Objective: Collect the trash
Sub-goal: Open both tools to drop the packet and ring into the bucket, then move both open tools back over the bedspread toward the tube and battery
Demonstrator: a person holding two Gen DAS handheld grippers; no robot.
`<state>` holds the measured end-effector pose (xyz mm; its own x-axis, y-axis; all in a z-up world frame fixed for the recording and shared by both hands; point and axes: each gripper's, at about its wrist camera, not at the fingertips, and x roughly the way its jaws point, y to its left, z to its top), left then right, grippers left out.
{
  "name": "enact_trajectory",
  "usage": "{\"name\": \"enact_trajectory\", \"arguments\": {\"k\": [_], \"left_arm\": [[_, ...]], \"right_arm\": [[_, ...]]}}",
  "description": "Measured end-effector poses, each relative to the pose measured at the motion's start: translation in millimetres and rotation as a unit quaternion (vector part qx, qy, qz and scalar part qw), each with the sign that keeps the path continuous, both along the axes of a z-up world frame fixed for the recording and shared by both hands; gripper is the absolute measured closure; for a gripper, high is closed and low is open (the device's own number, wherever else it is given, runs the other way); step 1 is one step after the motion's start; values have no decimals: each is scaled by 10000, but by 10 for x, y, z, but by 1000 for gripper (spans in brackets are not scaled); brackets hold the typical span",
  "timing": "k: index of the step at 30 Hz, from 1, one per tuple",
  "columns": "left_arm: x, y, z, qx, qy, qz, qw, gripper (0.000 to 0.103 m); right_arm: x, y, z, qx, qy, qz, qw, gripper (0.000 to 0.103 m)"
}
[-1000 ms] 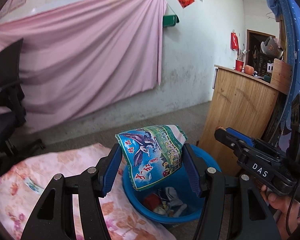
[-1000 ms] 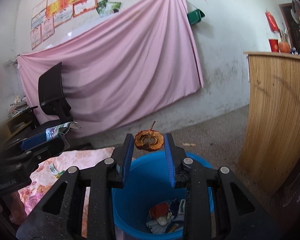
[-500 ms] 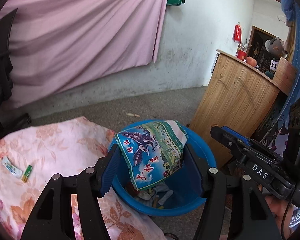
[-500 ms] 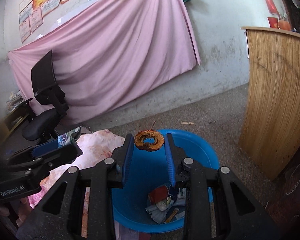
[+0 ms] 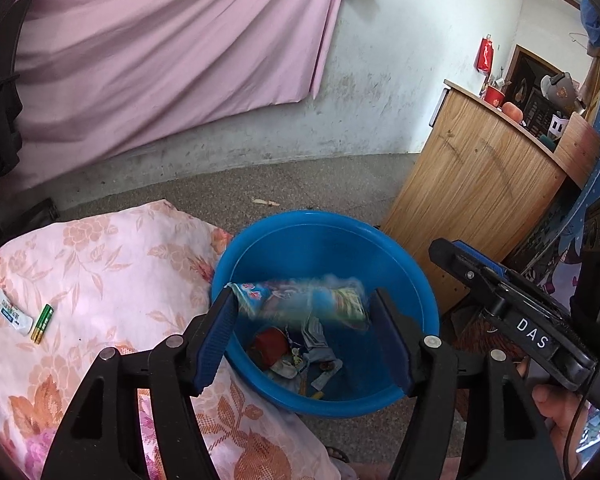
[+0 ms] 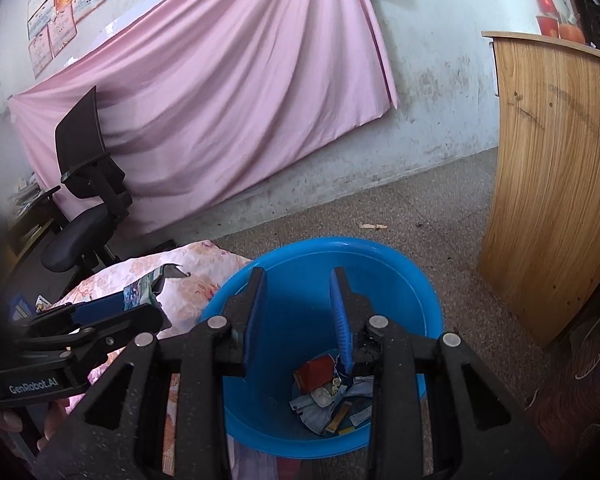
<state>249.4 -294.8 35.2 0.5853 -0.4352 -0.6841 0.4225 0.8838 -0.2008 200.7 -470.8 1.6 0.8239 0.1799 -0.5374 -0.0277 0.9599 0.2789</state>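
Observation:
A blue bin (image 5: 320, 216) (image 6: 340, 242) stands on the floor with several wrappers and a red carton (image 5: 274, 346) in its bottom. My left gripper (image 5: 300, 300) hangs over the bin's near rim, and its jaws are opening. A colourful snack wrapper (image 5: 300, 300) lies blurred between its blue pads, slipping down toward the bin. The right wrist view shows that gripper (image 6: 140, 300) from the side with the wrapper's edge (image 6: 156, 284) at its tips. My right gripper (image 6: 298, 280) points into the bin, jaws opening, nothing between its fingers. It appears side-on in the left wrist view (image 5: 452, 252).
A floral cloth (image 5: 100, 264) lies left of the bin with green batteries (image 5: 42, 322) and a small white packet (image 5: 12, 314) on it. A wooden counter (image 5: 480, 184) stands right of the bin. An office chair (image 6: 88, 184) is at the back left. A scrap (image 5: 266, 202) lies on the floor.
Both grippers tipped down over the bin. The brown ring that the right gripper held is gone from between its fingers. The wrapper sank between the left fingers and is now blurred.

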Motion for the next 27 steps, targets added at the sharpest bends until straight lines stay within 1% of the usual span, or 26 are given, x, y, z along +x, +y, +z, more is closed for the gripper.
{"name": "enact_trajectory", "arguments": {"k": [5, 8, 10, 11, 16, 17, 18, 19, 20, 22, 27], "left_arm": [[4, 31, -11, 1, 6, 22, 10000, 41], [-28, 89, 12, -39, -107, 99, 9999, 40], [-68, 152, 42, -63, -249, 185, 9995, 30], [-94, 189, 58, -91, -334, 233, 9991, 23], [-200, 339, 147, -195, -615, 372, 9972, 23], [-225, 369, 163, -203, -678, 409, 9967, 18], [-259, 413, 191, -196, -784, 483, 9956, 5], [-294, 440, 220, -194, -907, 567, 9941, 1], [-360, 506, 267, -240, -1144, 685, 9908, 1], [-441, 601, 343, -248, -1389, 736, 9873, 1], [-611, 760, 459, -124, -1809, 919, 9791, 1]], "right_arm": [[8, -35, 1, 22, 10, -38, 10000, 34], [7, -57, 7, 39, -10, -67, 10000, 29], [4, -63, 14, 46, -20, -87, 9999, 26], [2, -69, 19, 54, -33, -95, 9999, 24], [-43, -73, 109, 87, -194, -151, 9997, 11], [-59, -74, 129, 93, -250, -168, 9995, 8], [-70, -75, 143, 103, -294, -181, 9994, 4], [-75, -74, 157, 113, -324, -192, 9992, 3], [-82, -77, 174, 129, -365, -199, 9991, 0], [-111, -65, 216, 137, -496, -219, 9984, 0], [-235, 14, 370, 108, -1040, -183, 9943, 0]]}}
